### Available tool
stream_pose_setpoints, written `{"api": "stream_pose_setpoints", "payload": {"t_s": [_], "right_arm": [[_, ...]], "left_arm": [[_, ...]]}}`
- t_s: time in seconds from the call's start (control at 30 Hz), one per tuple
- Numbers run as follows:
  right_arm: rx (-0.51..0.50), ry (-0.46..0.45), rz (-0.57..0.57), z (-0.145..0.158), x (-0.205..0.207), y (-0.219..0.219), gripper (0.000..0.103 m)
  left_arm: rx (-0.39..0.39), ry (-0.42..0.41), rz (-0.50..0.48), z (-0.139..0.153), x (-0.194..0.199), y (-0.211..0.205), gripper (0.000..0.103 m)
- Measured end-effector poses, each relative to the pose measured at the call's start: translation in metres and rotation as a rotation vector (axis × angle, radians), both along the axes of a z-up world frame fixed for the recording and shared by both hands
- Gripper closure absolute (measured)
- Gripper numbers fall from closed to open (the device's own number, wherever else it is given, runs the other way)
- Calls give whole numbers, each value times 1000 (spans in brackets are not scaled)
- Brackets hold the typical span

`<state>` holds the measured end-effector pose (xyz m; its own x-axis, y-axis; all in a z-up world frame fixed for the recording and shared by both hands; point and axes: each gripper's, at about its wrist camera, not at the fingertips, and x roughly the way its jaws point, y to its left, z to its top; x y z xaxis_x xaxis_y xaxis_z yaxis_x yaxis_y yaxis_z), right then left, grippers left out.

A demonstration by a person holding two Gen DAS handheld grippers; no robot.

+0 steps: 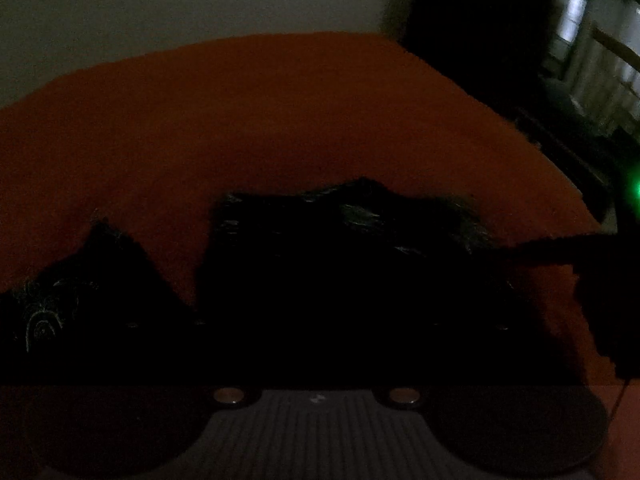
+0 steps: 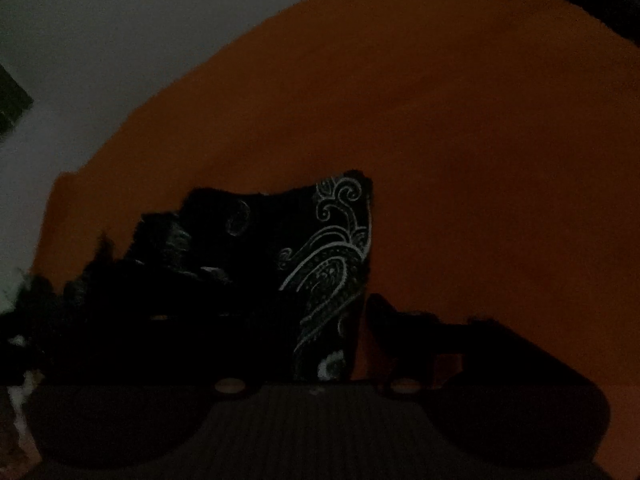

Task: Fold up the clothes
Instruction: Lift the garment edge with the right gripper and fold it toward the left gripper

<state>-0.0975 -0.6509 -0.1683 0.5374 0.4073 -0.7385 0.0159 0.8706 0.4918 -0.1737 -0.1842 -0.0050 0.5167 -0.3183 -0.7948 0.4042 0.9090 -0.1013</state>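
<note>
Orange surface (image 1: 280, 120) fills most of both views under very dim light; you cannot tell whether it is a bed cover or a desk top. Behind it, from 10 to 12 o'clock in the left wrist view, stands a pale wall (image 1: 160, 8). At 1 to 2 o'clock there is a dark doorway with a lit window (image 1: 576, 0) beyond.

Black garment (image 1: 340, 260), the thing you are folding, lies on the orange surface, bunched and uneven. In the left wrist view it spreads from 9 o'clock across the centre to 3 o'clock, with a separate peak at 9. In the right wrist view it sits from 9 o'clock to centre. There its straight right edge carries a white paisley print (image 2: 328, 264), the only clearly readable detail.

Your left claw (image 1: 320, 332) points down over the garment. Its fingers are lost against the black cloth, so you cannot tell whether they are apart, together or clamped on fabric.

Your right claw (image 2: 316, 312) is similar. One finger (image 2: 384, 320) shows as a dark shape on bare orange just right of the printed edge, with a thin orange strip between them. The other finger is hidden in the black, so its state cannot be told either. The left view shows this claw's dark body at 3 o'clock.

Green light (image 1: 634, 188) glows at 3 o'clock, at the frame edge.
</note>
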Motion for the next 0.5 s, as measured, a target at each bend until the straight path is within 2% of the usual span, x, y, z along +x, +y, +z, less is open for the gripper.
{"api": "stream_pose_setpoints", "payload": {"t_s": [0.03, 0.07, 0.1, 0.23, 0.27, 0.33, 0.37, 0.4, 0.43, 0.47, 0.5], "right_arm": [[-10, 2, 10, -4, 5, 5, 54], [-18, -12, 13, -4, 5, 7, 96], [4, -27, -1, 1, 1, 3, 99], [131, -133, -59, 35, -35, -27, 99], [111, -153, -66, 41, -44, -35, 99], [24, -145, -37, 41, -47, -41, 95], [15, -123, -35, 36, -45, -45, 87], [5, -102, -32, 31, -43, -50, 67], [0, -82, -35, 26, -42, -54, 54], [15, -70, -56, 24, -45, -60, 43], [30, -63, -75, 22, -49, -66, 42]], "left_arm": [[10, -1, 7, -3, 5, 1, 32], [18, -3, 16, -5, 10, 3, 32], [25, -8, 28, -5, 13, 5, 32], [17, -34, 64, 0, 36, 21, 32], [14, -41, 72, 2, 42, 26, 32], [26, -43, 50, 1, 55, 25, 32], [39, -31, 20, -3, 60, 19, 32], [52, -19, -11, -7, 66, 12, 32], [63, -5, -41, -12, 71, 4, 32], [67, 13, -67, -16, 74, -5, 32], [74, 37, -88, -21, 77, -14, 32]]}}
